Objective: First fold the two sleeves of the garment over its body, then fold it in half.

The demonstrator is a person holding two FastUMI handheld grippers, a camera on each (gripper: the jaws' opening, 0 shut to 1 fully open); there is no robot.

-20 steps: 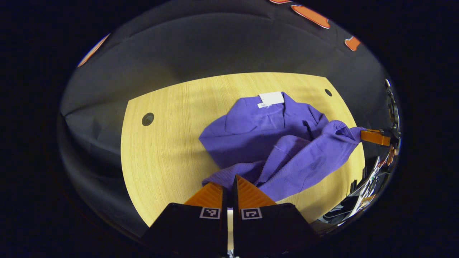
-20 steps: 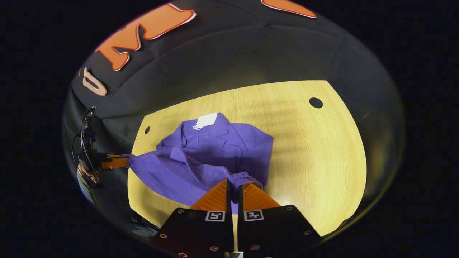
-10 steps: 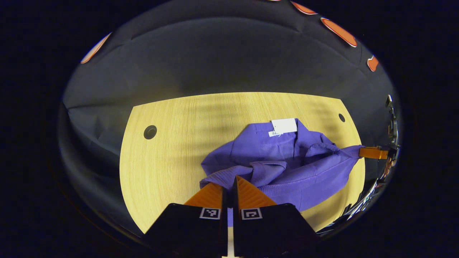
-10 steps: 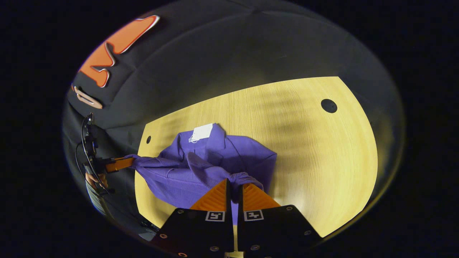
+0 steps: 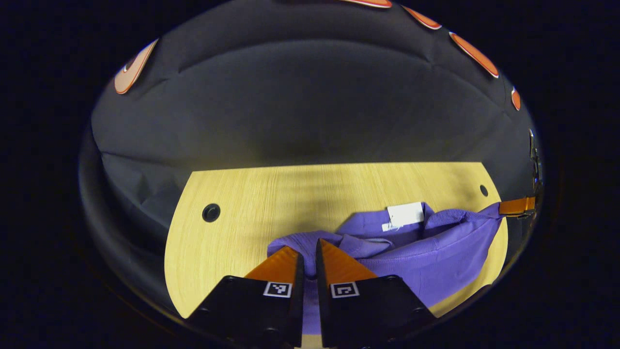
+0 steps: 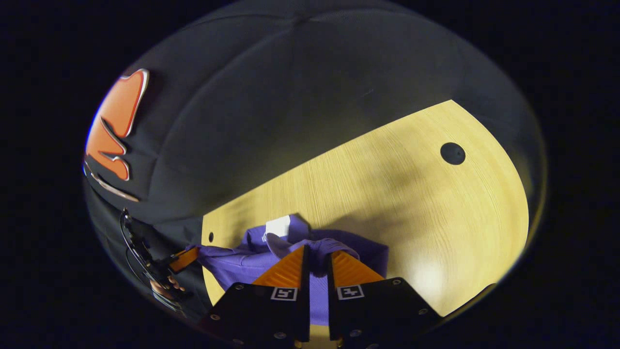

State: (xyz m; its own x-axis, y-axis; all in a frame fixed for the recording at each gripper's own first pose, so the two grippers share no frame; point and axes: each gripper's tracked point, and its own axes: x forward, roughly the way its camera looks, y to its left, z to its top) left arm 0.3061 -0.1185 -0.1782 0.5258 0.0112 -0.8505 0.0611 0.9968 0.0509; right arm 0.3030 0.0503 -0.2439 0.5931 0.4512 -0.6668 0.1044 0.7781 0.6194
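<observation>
The purple knit garment lay on the light wooden table, bunched toward the table's near edge, its lower hem lifted and stretched between the two grippers. The left gripper had its orange fingers nearly together, pinching a fold of the purple fabric at one hem corner. In the right gripper view, the right gripper likewise stood almost closed, its fingers clamped on the opposite hem corner. The same right gripper also appeared at the far right of the left gripper view, gripping the taut cloth. A white paper tag sat at the collar; any writing on it was too small to read. Each gripper body carried square black-and-white coded markers. Round dark holes marked the tabletop.
</observation>
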